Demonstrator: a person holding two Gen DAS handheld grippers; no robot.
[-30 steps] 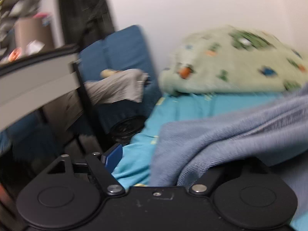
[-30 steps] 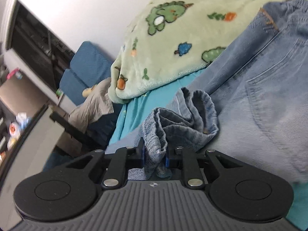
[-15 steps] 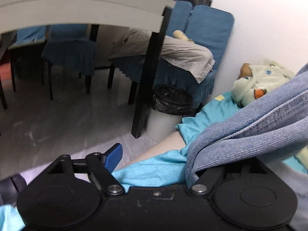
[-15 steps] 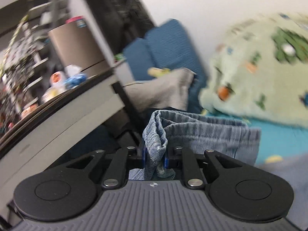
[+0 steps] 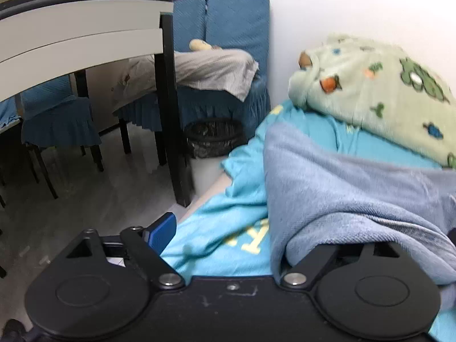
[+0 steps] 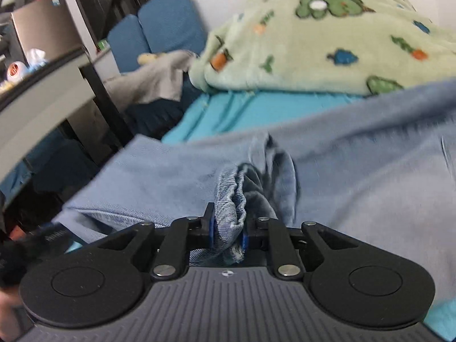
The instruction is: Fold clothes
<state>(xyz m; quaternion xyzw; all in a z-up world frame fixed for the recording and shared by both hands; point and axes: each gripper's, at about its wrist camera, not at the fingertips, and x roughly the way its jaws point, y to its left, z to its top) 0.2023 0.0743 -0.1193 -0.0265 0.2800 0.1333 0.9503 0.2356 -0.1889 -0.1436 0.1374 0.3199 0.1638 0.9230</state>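
Denim jeans sprawl across the turquoise bedsheet, soft but weighty and likely to sag between grips. The right gripper pinches a bunched hem edge. The left gripper has just been widening, fabric draped over its right finger, unpinched.

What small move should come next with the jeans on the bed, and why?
Probably lower the right gripper and lay its bunched denim edge flat on the jeans. Its jaws are clamped on that edge. The left gripper has just been opening, and denim hides its right finger; the blue pad touches nothing.
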